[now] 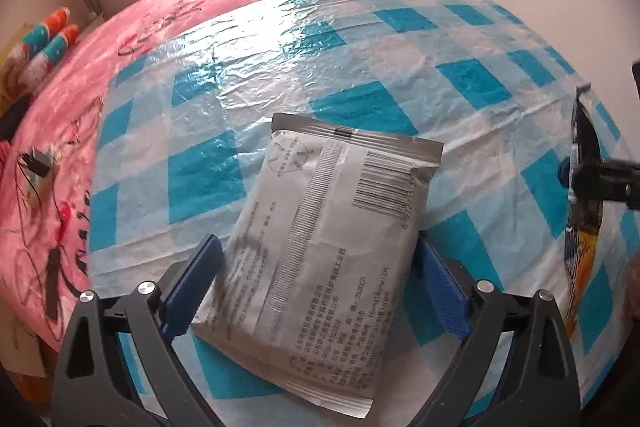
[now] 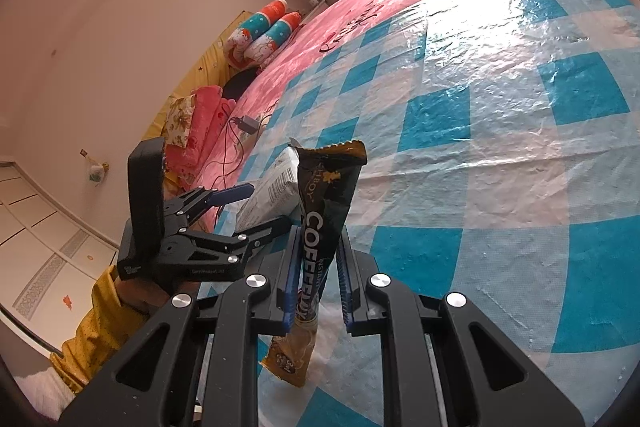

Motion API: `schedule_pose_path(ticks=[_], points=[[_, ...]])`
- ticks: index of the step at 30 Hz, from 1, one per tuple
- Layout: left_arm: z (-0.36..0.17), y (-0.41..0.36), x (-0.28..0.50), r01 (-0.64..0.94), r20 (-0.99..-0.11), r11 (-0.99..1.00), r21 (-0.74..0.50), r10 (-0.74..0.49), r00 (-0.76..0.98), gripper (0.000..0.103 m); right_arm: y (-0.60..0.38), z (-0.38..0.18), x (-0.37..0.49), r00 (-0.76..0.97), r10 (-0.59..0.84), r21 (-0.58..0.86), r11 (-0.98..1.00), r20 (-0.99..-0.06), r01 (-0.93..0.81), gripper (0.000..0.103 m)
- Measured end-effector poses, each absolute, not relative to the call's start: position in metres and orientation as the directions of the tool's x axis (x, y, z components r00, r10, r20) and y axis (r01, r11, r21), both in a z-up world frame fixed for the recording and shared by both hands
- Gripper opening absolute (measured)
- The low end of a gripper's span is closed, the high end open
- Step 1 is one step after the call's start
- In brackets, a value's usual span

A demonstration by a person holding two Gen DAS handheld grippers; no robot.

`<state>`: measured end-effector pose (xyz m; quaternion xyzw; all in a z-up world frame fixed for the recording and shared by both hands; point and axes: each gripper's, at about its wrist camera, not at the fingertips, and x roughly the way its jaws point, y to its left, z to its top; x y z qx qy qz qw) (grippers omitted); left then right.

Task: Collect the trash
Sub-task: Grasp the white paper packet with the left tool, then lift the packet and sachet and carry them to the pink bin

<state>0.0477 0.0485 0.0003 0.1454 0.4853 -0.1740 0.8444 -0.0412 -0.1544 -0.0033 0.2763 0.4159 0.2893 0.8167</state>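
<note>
Left tongs [image 1: 316,283] gape around the silver pouch [image 1: 320,247], its print blurred; right tongs [image 2: 318,291] pinch the coffee sachet [image 2: 320,239].

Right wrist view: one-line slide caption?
Right claw shut on a black-and-gold instant coffee sachet above the blue-checked plastic sheet.

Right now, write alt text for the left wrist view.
A grey printed pouch lies on a blue-and-white checked plastic sheet, between the open blue fingers of the left hand-held gripper. A pink bedspread shows beyond, and a coffee sachet hangs at the right edge.
</note>
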Motion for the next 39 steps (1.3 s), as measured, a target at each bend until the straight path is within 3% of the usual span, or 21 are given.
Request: schedule_pose_path(ticks=[5, 13, 39], points=[[-0.003, 0.053, 0.047, 0.401, -0.862, 0.916, 0.025, -0.184, 0.473, 0.094, -0.154, -0.003, -0.041, 0.488, 0.701, 0.691, 0.681, -0.52, -0.243, 0.018], [0.0, 0.052, 0.036, 0.328, -0.84, 0.944, 0.026, -0.157, 0.52, 0.084, -0.154, -0.004, -0.04, 0.488, 0.7, 0.69, 0.682, -0.521, -0.241, 0.018], [0.011, 0.076, -0.039, 0.167, -0.797, 0.974, -0.157, -0.224, 0.561, 0.082, -0.145, -0.003, -0.04, 0.498, 0.684, 0.675, 0.699, -0.534, -0.237, 0.018]])
